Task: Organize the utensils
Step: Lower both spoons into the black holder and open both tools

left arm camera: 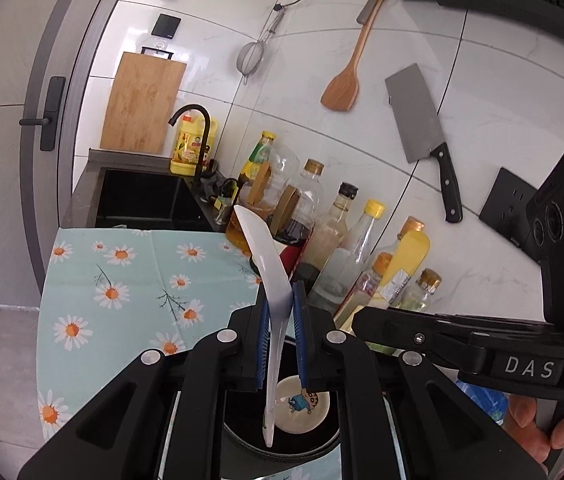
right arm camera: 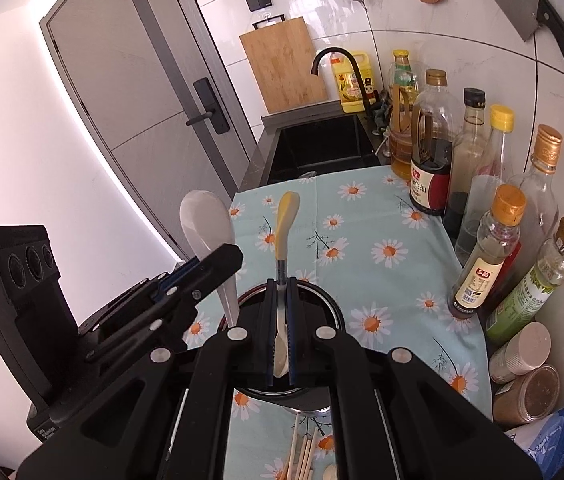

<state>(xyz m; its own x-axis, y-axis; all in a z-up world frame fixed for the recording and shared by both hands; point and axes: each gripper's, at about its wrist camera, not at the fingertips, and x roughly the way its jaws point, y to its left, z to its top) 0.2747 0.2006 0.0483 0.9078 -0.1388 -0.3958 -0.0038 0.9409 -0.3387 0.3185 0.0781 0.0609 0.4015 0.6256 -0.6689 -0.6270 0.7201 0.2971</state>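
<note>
My left tool [left arm camera: 282, 334] is squeezed shut on a white spoon [left arm camera: 269, 280]. I hold it by the thin handle, and the bowl end sticks up. My right tool [right arm camera: 280, 334] is squeezed shut on a yellow-handled spoon [right arm camera: 285, 216], gripping its metal neck. Both spoons hang just over the round dark holder [right arm camera: 332, 312] on the bench.

I think the white spoon is stiff, smooth and slippery, and it could chip if I drop it. The yellow one looks light and hard to break. The handles are the best place to hold.

I count two spoons in my tools and one holder. A few wooden chopsticks [right arm camera: 302, 456] lie on the daisy cloth [right arm camera: 378, 240] close to me; I cannot count them. Farther back stand many bottles [right arm camera: 434, 148], and a cleaver [left arm camera: 422, 128] hangs on the wall.
</note>
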